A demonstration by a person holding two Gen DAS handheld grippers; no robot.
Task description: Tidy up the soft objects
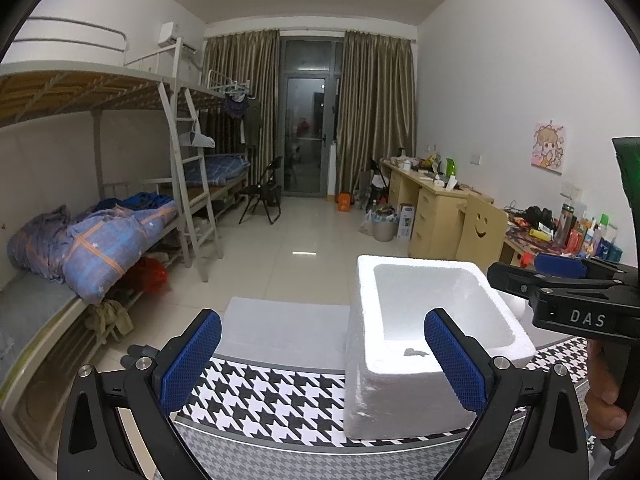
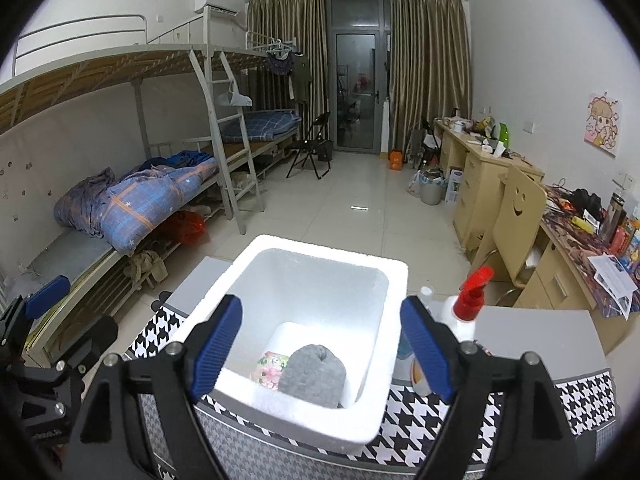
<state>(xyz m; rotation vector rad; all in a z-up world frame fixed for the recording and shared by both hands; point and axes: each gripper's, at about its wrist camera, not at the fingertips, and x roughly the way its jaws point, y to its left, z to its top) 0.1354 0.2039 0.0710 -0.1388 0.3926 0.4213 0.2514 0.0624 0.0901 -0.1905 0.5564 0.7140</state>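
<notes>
the right gripper (image 2: 320,344) hangs above the white foam box (image 2: 256,396) with its blue-padded jaws spread wide and nothing between them, looking down into the open top. at the bottom of the box lies a grey rolled cloth (image 2: 313,374), slumped against the near wall, and just beside it on the left a small pink-and-green floral item (image 2: 270,366) (too small to say what it is). the pads do not touch the cloth or the box rim.

the left gripper (image 1: 322,356) is also wide apart and empty, held to the left of the box and lower; from its view the foam box (image 1: 360,360) stands just beyond its right finger, and the other gripper (image 1: 560,280) reaches in from the right edge, with a hand (image 1: 604,392) on its handle.

the box sits on a table covered with a black-and-white houndstooth cloth (image 2: 432,424). just to the right of the box stands a white spray bottle with a red trigger (image 2: 466,304), close behind the right finger, and a smaller clear bottle (image 2: 426,294) beside it. a flat grey board (image 1: 280,328) lies on the table to the left of the box. beyond are bunk beds (image 2: 140,200), desks (image 2: 480,172) and curtains (image 2: 428,60).
</notes>
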